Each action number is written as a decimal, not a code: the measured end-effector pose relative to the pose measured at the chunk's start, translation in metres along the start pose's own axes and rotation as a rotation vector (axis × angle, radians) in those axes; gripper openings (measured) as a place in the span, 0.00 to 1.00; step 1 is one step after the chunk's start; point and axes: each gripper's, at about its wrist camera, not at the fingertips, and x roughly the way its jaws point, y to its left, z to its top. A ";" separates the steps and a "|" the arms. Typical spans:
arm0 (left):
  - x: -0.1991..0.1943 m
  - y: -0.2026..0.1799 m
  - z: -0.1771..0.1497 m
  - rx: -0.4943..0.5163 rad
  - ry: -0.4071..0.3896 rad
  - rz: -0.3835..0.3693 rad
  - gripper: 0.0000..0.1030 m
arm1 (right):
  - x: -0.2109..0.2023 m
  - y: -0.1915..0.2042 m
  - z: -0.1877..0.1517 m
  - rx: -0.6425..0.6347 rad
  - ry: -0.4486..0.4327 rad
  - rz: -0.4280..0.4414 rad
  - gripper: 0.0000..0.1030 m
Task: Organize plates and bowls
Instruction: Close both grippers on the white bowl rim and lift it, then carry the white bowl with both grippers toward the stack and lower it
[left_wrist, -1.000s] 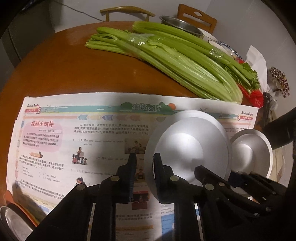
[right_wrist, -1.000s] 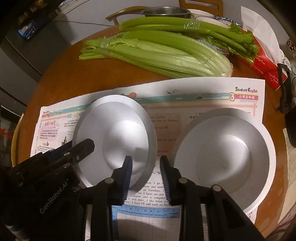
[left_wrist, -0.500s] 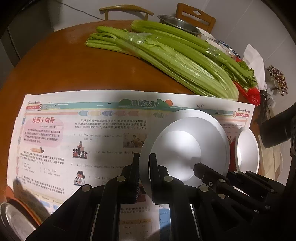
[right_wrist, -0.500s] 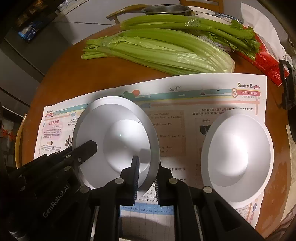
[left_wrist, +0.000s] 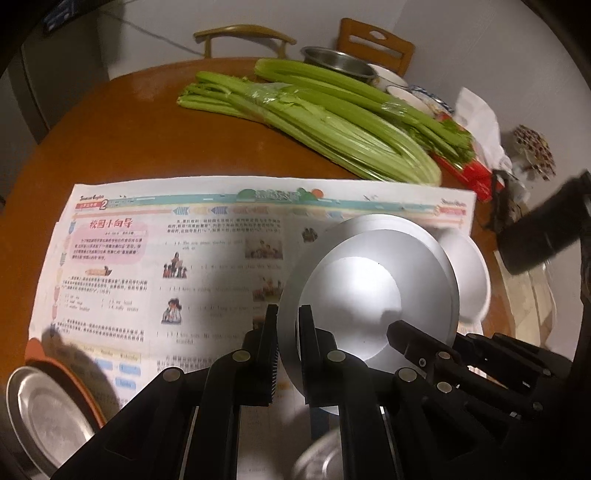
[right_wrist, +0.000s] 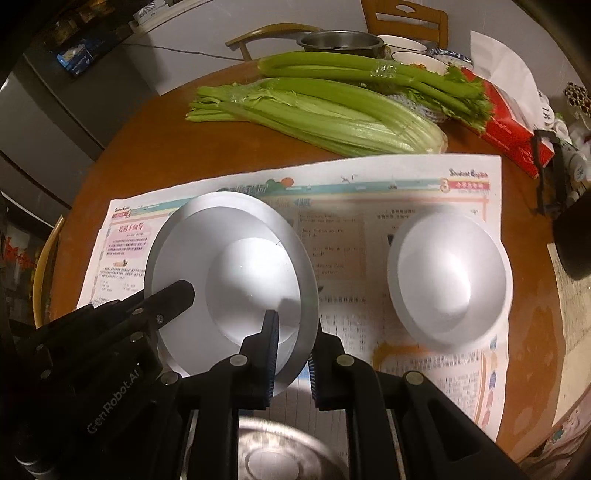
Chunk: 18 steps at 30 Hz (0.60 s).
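A silver plate (left_wrist: 362, 288) hangs tilted above the newspaper (left_wrist: 155, 258), held at two sides. My left gripper (left_wrist: 289, 350) is shut on the plate's left rim. In the right wrist view the same plate (right_wrist: 229, 266) has its right rim pinched by my shut right gripper (right_wrist: 293, 354). The left gripper's fingers (right_wrist: 177, 295) reach in from the left there. A white bowl (right_wrist: 450, 280) rests on the newspaper to the right of the plate, apart from it; the left wrist view shows this bowl (left_wrist: 465, 273) partly behind the plate.
Celery bunches (right_wrist: 332, 110) lie across the far half of the round wooden table (left_wrist: 129, 129). A steel bowl (right_wrist: 340, 42), small dishes and a red box (right_wrist: 513, 136) sit behind them. Metal plates lie at the near edge (left_wrist: 40, 417) and below the right gripper (right_wrist: 273, 454). A dark cylinder (right_wrist: 576, 240) stands at right.
Both grippers closed on the silver plate's opposite rims and raised it off the newspaper, tilted. The white bowl stayed on the paper and now looks smaller.
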 end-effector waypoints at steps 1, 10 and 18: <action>-0.007 -0.001 -0.007 0.009 -0.012 0.004 0.10 | -0.004 -0.001 -0.005 0.004 -0.001 0.003 0.14; -0.052 -0.003 -0.054 0.031 -0.050 -0.016 0.10 | -0.045 0.014 -0.053 -0.034 -0.066 0.004 0.15; -0.064 -0.018 -0.103 0.101 -0.040 -0.054 0.10 | -0.057 0.007 -0.102 -0.016 -0.021 0.035 0.15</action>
